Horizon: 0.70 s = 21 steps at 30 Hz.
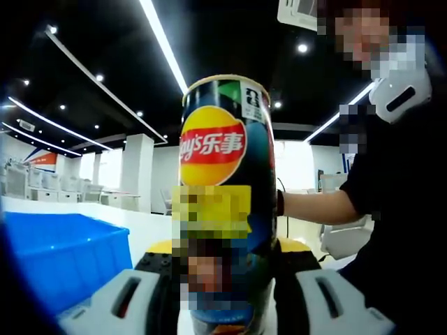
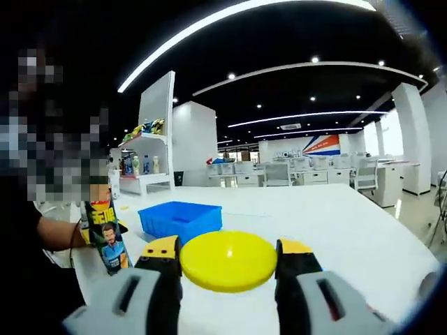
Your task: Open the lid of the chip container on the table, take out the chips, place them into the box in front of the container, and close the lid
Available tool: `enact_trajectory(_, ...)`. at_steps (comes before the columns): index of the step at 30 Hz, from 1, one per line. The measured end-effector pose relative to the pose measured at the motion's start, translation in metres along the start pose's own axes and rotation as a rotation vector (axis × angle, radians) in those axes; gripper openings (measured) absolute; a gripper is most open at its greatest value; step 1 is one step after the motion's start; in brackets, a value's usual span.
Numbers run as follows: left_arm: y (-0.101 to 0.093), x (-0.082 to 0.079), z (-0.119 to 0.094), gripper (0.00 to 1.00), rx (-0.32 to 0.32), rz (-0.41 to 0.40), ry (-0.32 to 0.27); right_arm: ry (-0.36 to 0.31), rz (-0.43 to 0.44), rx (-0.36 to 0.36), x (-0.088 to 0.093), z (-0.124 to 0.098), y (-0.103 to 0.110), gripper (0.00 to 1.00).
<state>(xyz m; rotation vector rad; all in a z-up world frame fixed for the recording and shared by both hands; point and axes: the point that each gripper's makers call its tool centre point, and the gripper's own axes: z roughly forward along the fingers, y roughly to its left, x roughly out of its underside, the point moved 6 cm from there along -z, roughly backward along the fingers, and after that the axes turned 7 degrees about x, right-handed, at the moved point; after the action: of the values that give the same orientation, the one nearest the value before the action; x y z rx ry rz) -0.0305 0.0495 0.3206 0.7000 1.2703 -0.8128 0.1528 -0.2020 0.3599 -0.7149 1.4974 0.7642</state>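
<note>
Chip can is standing upright in the middle of the left gripper view, and your left gripper is pinching it low on its body, one jaw pressing each side at the bottom of the frame. Its open top rim is sitting in the upper centre of that frame, with no lid on it. In the right gripper view the same can is showing at the lower left, with a hand wrapping behind it.

Your right gripper is clamping the yellow lid between its jaws at the bottom centre of the right gripper view, the disc lying flat and touching both black pads.

Just beyond the lid, left of centre, the blue box is resting on the white table. In the left gripper view the box is sitting at the lower left, beside the can.

Farther off, a white shelf carrying bottles is standing at the left of the right gripper view, and desks with chairs are lining the background at mid-frame. A person's forearm is reaching in from the right of the left gripper view, behind the can.
</note>
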Motion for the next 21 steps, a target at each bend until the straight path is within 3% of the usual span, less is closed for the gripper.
enact_trajectory(15,0.000,0.000,-0.001,0.51,-0.001,-0.001,-0.001,0.032,0.005,0.117,0.035,-0.007,-0.018,0.51)
enact_trajectory(21,0.000,0.000,-0.001,0.51,-0.001,-0.002,-0.001,0.073,-0.024,0.145,0.052,-0.007,-0.021,0.51)
